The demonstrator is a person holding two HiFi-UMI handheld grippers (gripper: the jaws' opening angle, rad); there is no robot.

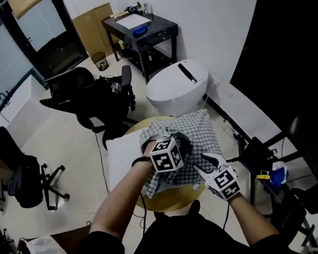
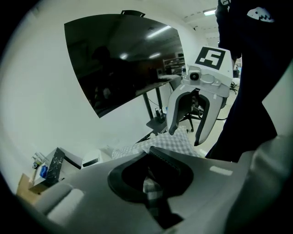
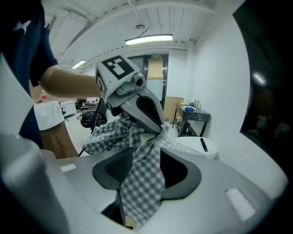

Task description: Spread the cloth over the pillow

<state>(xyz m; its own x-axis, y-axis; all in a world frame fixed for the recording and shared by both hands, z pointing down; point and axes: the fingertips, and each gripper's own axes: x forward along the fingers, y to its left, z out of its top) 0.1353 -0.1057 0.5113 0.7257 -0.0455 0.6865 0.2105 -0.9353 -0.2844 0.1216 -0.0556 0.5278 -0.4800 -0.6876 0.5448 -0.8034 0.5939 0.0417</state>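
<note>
A grey-and-white checked cloth (image 1: 198,131) lies bunched on a round wooden table (image 1: 173,200), partly over a white pillow (image 1: 120,162) whose left half shows. My left gripper (image 1: 175,140) is shut on a fold of the cloth (image 2: 155,189) above the table's middle. Close to its right, my right gripper (image 1: 203,158) is shut on another part of the cloth. In the right gripper view a checked strip (image 3: 142,178) runs from the left gripper's pinch down between my right jaws (image 3: 137,183). In the left gripper view, the right gripper's body (image 2: 201,87) hangs over the cloth (image 2: 176,140).
Beyond the table stands a white rounded appliance (image 1: 178,86). A black office chair (image 1: 99,98) is at the far left and a black desk (image 1: 140,27) at the back. At the right are a black stand (image 1: 260,154) and a big dark panel (image 1: 301,57). A person (image 3: 50,132) stands nearby.
</note>
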